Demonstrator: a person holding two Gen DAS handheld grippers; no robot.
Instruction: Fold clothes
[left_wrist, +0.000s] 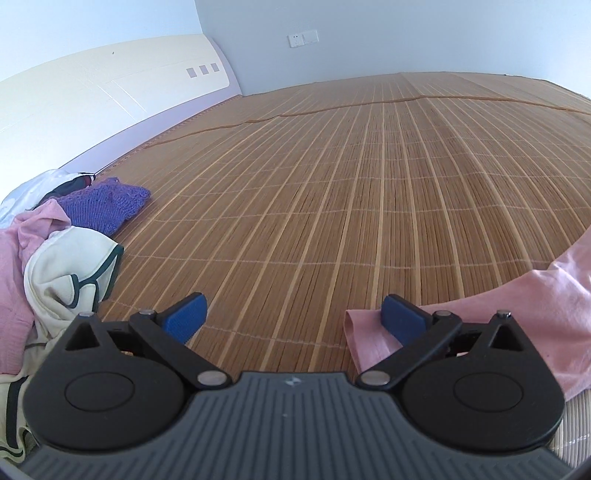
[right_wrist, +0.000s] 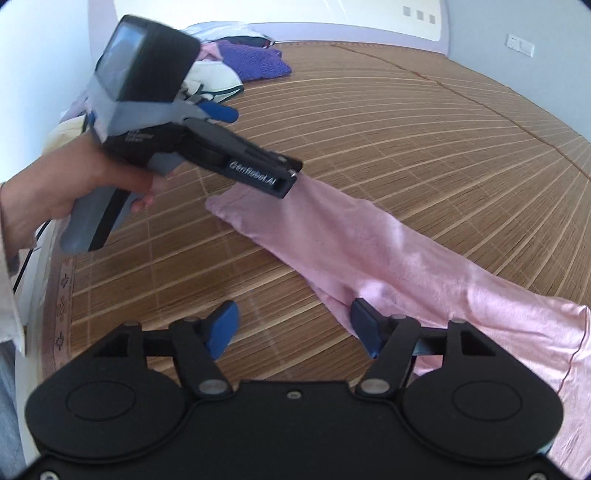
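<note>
Your right hand-held gripper hangs released over the bamboo mat, its right pad beside the pink garment, which lies stretched out long across the mat. Your left hand-held gripper is likewise spread wide at the garment's narrow end, gripping nothing. Pinch only that edge, clear of the clothes pile, and lift evenly.

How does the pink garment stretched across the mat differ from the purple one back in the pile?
The pink garment is smooth, thin fabric; the purple one is a chunky knit. The pink garment lies stretched out long on the bamboo mat, apart from other clothes; the purple one is bunched against the pile by the headboard. Both rest on the mat, neither gripped.
</note>
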